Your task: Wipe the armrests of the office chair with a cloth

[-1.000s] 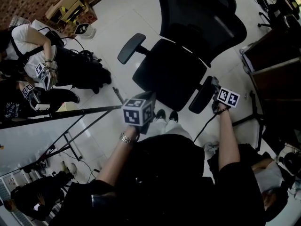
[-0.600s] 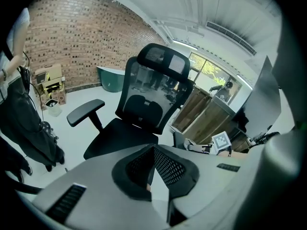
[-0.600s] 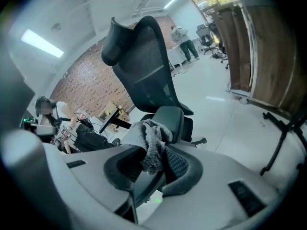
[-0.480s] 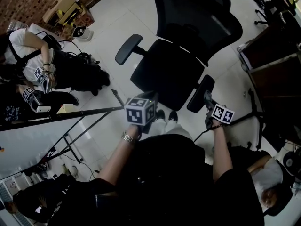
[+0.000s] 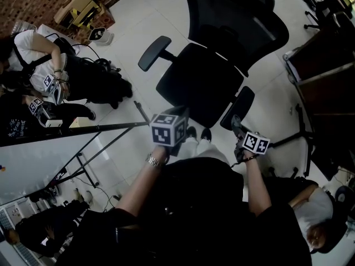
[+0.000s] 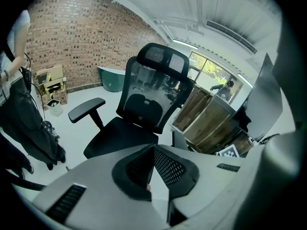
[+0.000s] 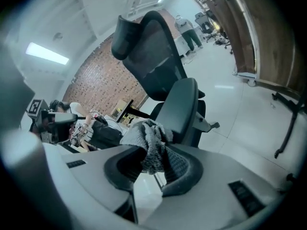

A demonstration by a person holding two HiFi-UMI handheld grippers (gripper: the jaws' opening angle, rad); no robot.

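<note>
The black office chair stands in front of me, its left armrest and right armrest both in the head view. My right gripper is shut on a grey cloth and hangs just short of the near end of the right armrest, apart from it. My left gripper hovers above the seat's front edge. Its pads meet with nothing between them in the left gripper view. There the left armrest shows far off to the left.
People sit on the floor at the left beside a long black pole. Wooden desks and a black stand leg lie to the right of the chair. Boxes sit by the brick wall.
My right gripper with the cloth has drawn back off the right armrest toward me, down and left in the head view. The left gripper has barely moved.
</note>
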